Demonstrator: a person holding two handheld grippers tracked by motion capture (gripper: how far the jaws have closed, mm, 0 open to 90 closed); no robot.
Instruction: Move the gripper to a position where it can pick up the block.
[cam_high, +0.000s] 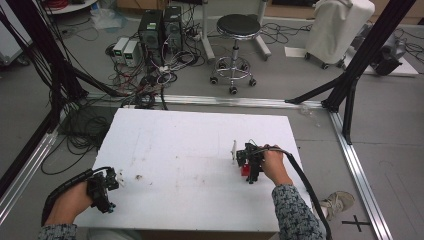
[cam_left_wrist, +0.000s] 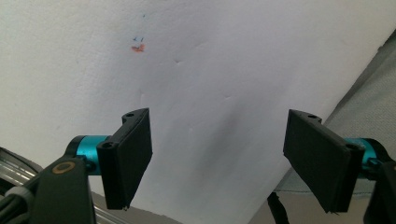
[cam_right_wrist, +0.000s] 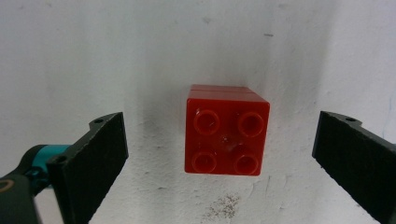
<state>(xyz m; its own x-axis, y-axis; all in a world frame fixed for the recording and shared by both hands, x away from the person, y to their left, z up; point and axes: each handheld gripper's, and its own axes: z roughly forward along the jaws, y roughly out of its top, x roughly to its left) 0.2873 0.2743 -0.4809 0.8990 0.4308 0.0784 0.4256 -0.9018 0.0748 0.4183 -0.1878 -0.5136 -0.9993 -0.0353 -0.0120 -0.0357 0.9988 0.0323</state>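
Observation:
A red studded brick (cam_right_wrist: 227, 136) stands on the white table (cam_high: 190, 145), seen from above between the wide-apart jaws of my right gripper (cam_right_wrist: 219, 158). Neither jaw touches it. From the high view the right gripper (cam_high: 248, 162) hangs over the red brick (cam_high: 245, 170) at the table's right side, held by a hand with a patterned sleeve. My left gripper (cam_high: 112, 182) hovers at the table's near left corner. In the left gripper view its jaws (cam_left_wrist: 219, 158) are open over bare white table (cam_left_wrist: 201, 70), with nothing between them.
A small upright white piece (cam_high: 233, 149) stands just left of the right gripper. A tiny dark speck (cam_high: 138, 177) lies near the left gripper. Beyond the table are a black stool (cam_high: 238, 30), computer boxes (cam_high: 159, 27) and tangled cables. Small orange and blue marks (cam_left_wrist: 137, 46) stain the table.

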